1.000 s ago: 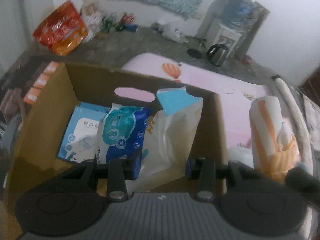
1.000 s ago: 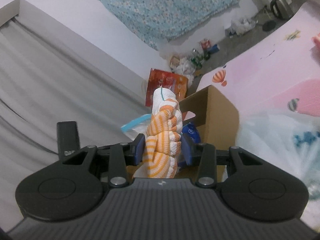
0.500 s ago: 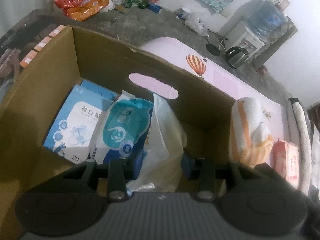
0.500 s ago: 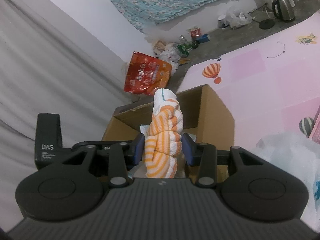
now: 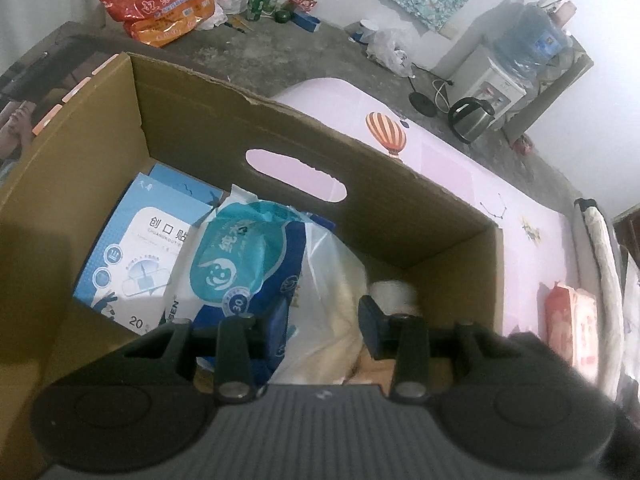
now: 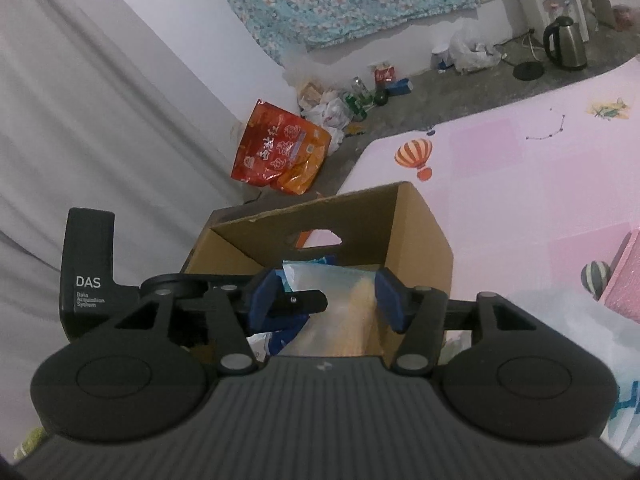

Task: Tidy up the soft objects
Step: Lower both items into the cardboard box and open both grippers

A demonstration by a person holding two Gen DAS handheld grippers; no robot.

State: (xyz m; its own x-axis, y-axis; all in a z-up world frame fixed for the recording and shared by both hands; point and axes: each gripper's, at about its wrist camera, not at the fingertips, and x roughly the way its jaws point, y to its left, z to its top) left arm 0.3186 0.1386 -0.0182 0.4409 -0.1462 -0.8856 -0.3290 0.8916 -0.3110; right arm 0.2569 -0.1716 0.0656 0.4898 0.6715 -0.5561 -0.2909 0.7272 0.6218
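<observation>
Striped towel gone from opening right gripper (image 6: 326, 298), left gripper (image 5: 324, 320) pinching crinkly bag (image 5: 332, 280) (translucent), corrugated box (image 5: 400, 216)

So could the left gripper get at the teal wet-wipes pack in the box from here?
Probably yes: the left gripper hangs over the open cardboard box, and the wet-wipes pack lies uncovered on top, though a clear plastic bag sits between its fingers.

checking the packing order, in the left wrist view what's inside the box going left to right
blue and white plaster box → teal and blue wipes pack → clear plastic bag → white roll, all inside the cardboard box
</observation>
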